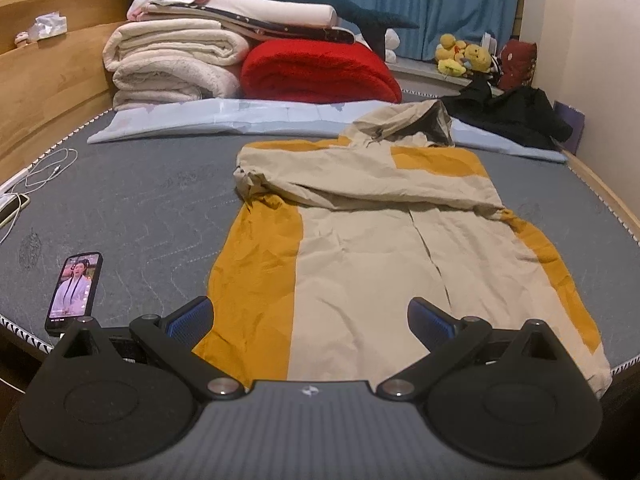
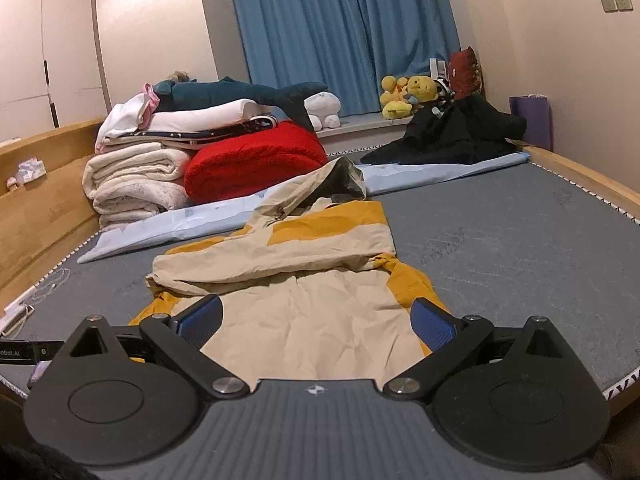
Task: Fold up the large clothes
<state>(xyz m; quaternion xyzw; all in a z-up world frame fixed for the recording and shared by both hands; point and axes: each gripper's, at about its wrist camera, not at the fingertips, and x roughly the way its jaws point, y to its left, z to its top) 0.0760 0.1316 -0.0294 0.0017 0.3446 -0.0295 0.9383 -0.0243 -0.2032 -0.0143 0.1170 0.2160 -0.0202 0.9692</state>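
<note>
A beige and mustard hooded jacket [image 1: 372, 248] lies flat on the grey mattress [image 1: 140, 208], hood toward the far end. One sleeve is folded across its chest. My left gripper [image 1: 310, 316] hovers open over the jacket's near hem, nothing between its blue pads. In the right wrist view the same jacket [image 2: 304, 280] stretches away from me, and my right gripper [image 2: 316, 320] stands open above its lower part, also holding nothing.
A lit phone [image 1: 74, 290] lies at the mattress's near left edge, with a white cable [image 1: 44, 172] farther left. Folded blankets, a red one [image 1: 320, 70] and cream ones [image 1: 172, 64], stack at the far end. Dark clothes [image 2: 452, 132] and plush toys [image 2: 404, 96] sit far right. A wooden bed frame [image 2: 44, 208] borders the mattress.
</note>
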